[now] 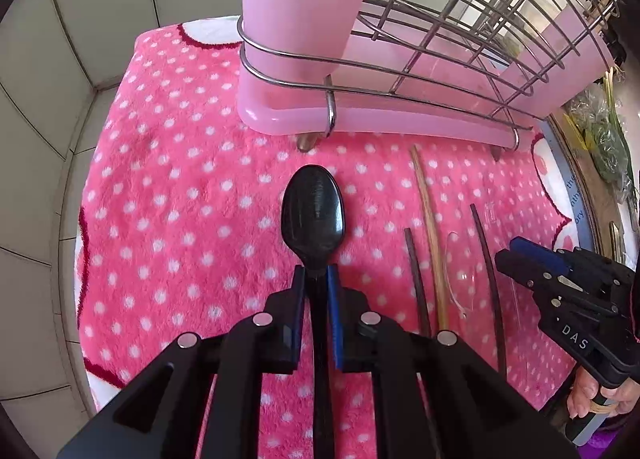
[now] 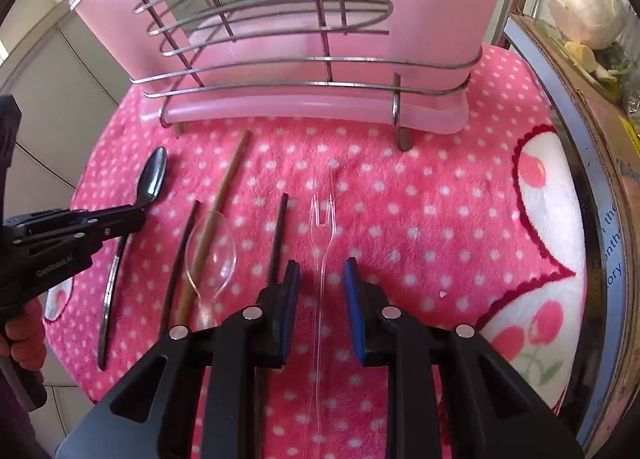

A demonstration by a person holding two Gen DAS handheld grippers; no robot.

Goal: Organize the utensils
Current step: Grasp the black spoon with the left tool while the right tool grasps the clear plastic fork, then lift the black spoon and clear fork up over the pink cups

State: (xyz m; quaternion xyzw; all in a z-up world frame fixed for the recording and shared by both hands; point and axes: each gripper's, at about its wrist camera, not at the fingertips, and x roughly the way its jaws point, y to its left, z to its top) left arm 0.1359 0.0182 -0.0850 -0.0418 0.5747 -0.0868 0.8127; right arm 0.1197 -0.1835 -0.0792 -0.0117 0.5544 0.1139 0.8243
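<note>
My left gripper is shut on the neck of a black spoon, which lies on the pink dotted cloth; both also show in the right wrist view, the gripper and the spoon. My right gripper is open, its jaws either side of a clear two-pronged fork lying on the cloth. A clear spoon, a light wooden chopstick and two dark chopsticks lie between the two grippers.
A wire utensil rack with pink plastic holders stands at the back of the cloth. A cardboard box with bagged vegetables sits to the right. Tiled wall lies to the left.
</note>
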